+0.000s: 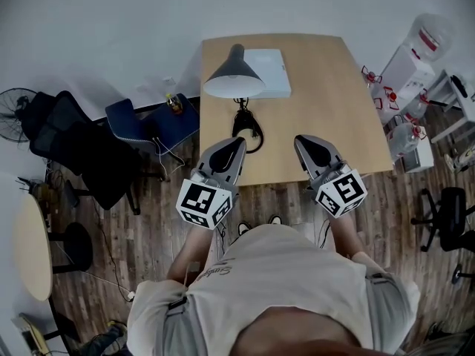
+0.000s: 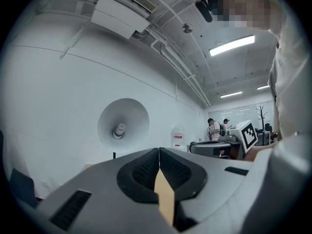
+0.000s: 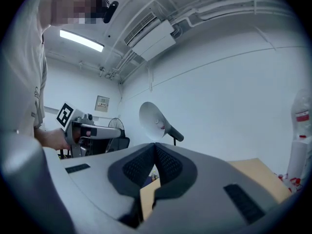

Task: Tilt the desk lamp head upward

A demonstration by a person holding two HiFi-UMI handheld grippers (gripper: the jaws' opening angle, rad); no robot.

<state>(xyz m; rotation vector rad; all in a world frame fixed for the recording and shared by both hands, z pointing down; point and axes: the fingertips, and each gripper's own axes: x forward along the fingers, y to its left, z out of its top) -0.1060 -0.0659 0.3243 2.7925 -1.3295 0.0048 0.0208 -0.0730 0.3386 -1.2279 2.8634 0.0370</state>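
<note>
One round fan [image 1: 15, 113] at far left, then two chairs on dark plank floor [image 1: 148, 221]: one black chair [image 1: 74, 154] heaped with dark cloth, one blue chair [image 1: 137, 123] with padded seat. Next, left tongs [image 1: 238, 141]: smooth grey shell, black ribbed pads [image 2: 145, 172], tips pressed together with nothing between, held over near edge of one pale wooden counter [image 1: 334, 102]. One cube [image 1: 202, 202] of square black-and-white markers at its rear.

One lamp [image 1: 234, 73] upright at counter's far left corner: dark matte cone shade, white inside, one bulb at centre, thin dark stem. One black cord [image 1: 249, 128] looped on counter between lamp and left tongs. One flat white rectangular box [image 1: 269, 71] just beside lamp, on its right.

Right tongs [image 1: 306, 141]: same grey shell and ribbed pads, likewise closed tip to tip and empty, apart from lamp, one more cube behind. Several clear plastic jugs [image 1: 432, 34] at far right.
</note>
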